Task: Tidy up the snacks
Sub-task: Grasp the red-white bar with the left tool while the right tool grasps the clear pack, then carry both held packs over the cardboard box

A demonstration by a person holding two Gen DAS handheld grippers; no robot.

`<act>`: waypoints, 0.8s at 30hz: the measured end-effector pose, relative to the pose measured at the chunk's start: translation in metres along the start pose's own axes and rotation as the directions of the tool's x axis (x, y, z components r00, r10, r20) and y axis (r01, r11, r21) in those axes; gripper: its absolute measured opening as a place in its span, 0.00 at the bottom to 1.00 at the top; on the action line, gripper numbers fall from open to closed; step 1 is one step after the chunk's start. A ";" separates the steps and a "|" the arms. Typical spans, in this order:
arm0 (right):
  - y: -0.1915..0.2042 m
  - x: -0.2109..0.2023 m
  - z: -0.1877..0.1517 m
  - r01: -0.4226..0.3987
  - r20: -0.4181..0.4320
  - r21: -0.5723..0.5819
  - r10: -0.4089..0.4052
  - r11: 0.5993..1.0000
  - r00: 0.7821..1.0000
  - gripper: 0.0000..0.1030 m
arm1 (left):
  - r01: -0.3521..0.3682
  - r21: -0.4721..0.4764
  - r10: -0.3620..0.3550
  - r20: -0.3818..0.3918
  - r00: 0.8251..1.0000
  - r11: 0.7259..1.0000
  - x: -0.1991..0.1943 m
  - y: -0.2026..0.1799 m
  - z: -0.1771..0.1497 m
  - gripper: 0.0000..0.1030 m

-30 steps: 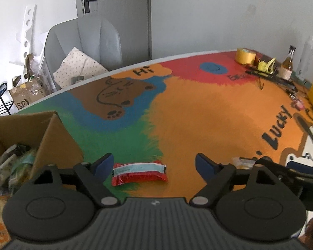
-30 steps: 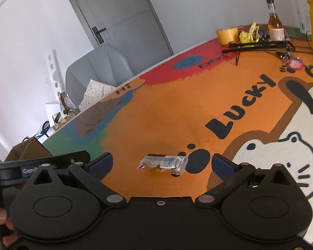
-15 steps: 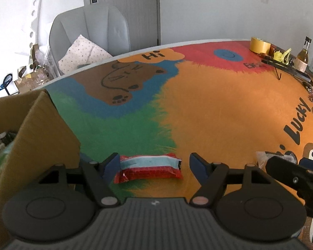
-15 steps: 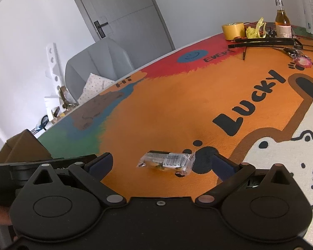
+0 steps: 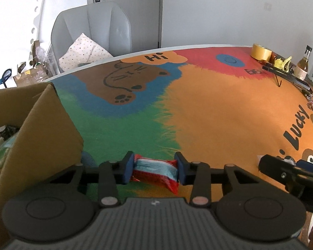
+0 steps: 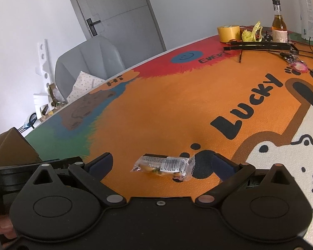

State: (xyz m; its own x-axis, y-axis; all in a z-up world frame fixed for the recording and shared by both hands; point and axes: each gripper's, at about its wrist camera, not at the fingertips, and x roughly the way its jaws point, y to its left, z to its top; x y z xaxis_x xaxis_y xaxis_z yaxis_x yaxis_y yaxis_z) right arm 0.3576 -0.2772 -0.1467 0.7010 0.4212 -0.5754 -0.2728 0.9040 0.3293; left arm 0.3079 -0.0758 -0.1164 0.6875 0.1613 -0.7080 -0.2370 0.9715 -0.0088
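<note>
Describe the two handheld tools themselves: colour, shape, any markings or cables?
Both are matte black. The left tool has two round pivot discs, angled linkage arms with silver pins, dark blue pads and a ribbed grey centre plate. The right tool has the same build with a smooth black plate. No cables or sleeves show.

The left gripper (image 5: pixel 154 169) is closed, its blue pads (image 5: pixel 128 167) pressing both ends of a red packet (image 5: pixel 154 171). The right gripper (image 6: pixel 161 164) is held low with its fingers (image 6: pixel 101 162) spread wide, touching nothing between them.
</note>
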 end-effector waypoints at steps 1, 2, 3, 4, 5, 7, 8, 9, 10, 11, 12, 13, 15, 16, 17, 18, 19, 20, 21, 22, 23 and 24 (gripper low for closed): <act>0.000 0.000 0.000 0.000 0.000 -0.001 0.000 1.000 1.000 1.00 | 0.004 -0.005 -0.004 0.000 1.000 1.000 -0.001 0.001 0.000 0.38; 0.001 0.000 -0.001 0.000 0.000 -0.002 0.000 1.000 1.000 1.00 | 0.010 -0.012 -0.010 0.001 1.000 1.000 -0.003 0.002 0.001 0.37; 0.002 0.000 -0.001 0.001 0.001 -0.003 -0.001 1.000 1.000 0.99 | 0.016 -0.016 -0.016 0.001 1.000 1.000 -0.005 0.003 0.001 0.36; 0.003 0.001 -0.001 0.002 0.001 -0.005 -0.002 1.000 1.000 0.99 | 0.023 -0.018 -0.023 0.004 1.000 1.000 -0.007 0.004 0.002 0.35; 0.004 0.002 -0.001 0.003 0.001 -0.008 -0.003 1.000 1.000 0.99 | 0.029 -0.020 -0.028 0.007 1.000 0.999 -0.009 0.004 0.002 0.34; 0.007 0.004 0.000 0.009 0.001 -0.017 -0.009 1.000 1.000 0.99 | 0.042 -0.026 -0.041 0.009 0.999 0.999 -0.013 0.006 0.003 0.32; 0.009 0.006 0.000 0.017 0.003 -0.023 -0.017 1.000 1.000 0.98 | 0.045 -0.028 -0.045 0.013 0.999 0.999 -0.015 0.006 0.004 0.31; 0.010 0.008 0.001 0.031 0.005 -0.030 -0.031 0.999 1.000 0.96 | 0.047 -0.027 -0.047 0.016 0.999 0.999 -0.017 0.007 0.004 0.30; 0.012 0.010 0.001 0.047 0.007 -0.042 -0.047 0.998 0.999 0.91 | 0.049 -0.027 -0.049 0.016 0.999 0.998 -0.018 0.008 0.004 0.30; 0.015 0.011 0.001 0.062 0.008 -0.058 -0.061 0.996 0.998 0.88 | 0.052 -0.029 -0.052 0.013 0.999 0.998 -0.018 0.009 0.004 0.29; 0.018 0.012 0.001 0.074 0.008 -0.074 -0.073 0.995 0.997 0.81 | 0.054 -0.033 -0.054 0.013 0.998 0.998 -0.019 0.010 0.004 0.27; 0.019 0.012 0.000 0.080 0.009 -0.089 -0.079 0.993 0.997 0.71 | 0.056 -0.037 -0.056 0.014 0.998 0.998 -0.020 0.011 0.005 0.26; 0.020 0.009 0.000 0.091 0.008 -0.109 -0.090 0.990 0.996 0.57 | 0.068 -0.044 -0.067 0.019 0.998 0.997 -0.023 0.012 0.006 0.19; 0.019 0.007 -0.001 0.085 0.005 -0.110 -0.085 0.990 0.996 0.54 | 0.076 -0.049 -0.076 0.020 0.997 0.996 -0.025 0.013 0.006 0.19; 0.017 0.005 -0.001 0.072 0.001 -0.104 -0.072 0.992 0.997 0.52 | 0.084 -0.051 -0.083 0.022 0.996 0.995 -0.027 0.013 0.006 0.18; 0.016 0.004 0.000 0.060 -0.003 -0.101 -0.061 0.993 0.998 0.50 | 0.089 -0.051 -0.088 0.024 0.996 0.995 -0.029 0.013 0.006 0.18; 0.015 0.002 -0.001 0.046 -0.005 -0.097 -0.047 0.994 0.999 0.49 | 0.095 -0.054 -0.094 0.024 0.995 0.994 -0.031 0.014 0.006 0.18; 0.015 -0.001 -0.001 0.034 -0.002 -0.092 -0.034 0.995 0.999 0.48 | 0.101 -0.058 -0.100 0.023 0.995 0.993 -0.032 0.014 0.005 0.18; 0.014 -0.004 -0.002 0.026 0.003 -0.087 -0.025 0.996 1.000 0.48 | 0.107 -0.059 -0.106 0.024 0.994 0.993 -0.034 0.014 0.005 0.17; 0.015 -0.006 -0.002 0.020 0.008 -0.084 -0.019 0.996 1.000 0.47 | 0.111 -0.060 -0.110 0.025 0.994 0.992 -0.035 0.014 0.004 0.17; 0.015 -0.009 -0.002 0.015 0.014 -0.082 -0.014 0.997 1.000 0.47 | 0.117 -0.062 -0.116 0.028 0.993 0.991 -0.038 0.015 0.004 0.17; 0.016 -0.012 -0.001 0.010 0.021 -0.079 -0.009 0.997 1.000 0.47 | 0.122 -0.063 -0.120 0.033 0.992 0.991 -0.040 0.015 0.004 0.17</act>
State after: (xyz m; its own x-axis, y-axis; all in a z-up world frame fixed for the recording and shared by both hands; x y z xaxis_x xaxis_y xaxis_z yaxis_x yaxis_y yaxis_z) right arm 0.3441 -0.2681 -0.1350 0.7171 0.4118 -0.5622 -0.3170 0.9112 0.2631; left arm 0.2794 -0.0667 -0.0851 0.7331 0.0490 -0.6783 -0.1942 0.9709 -0.1398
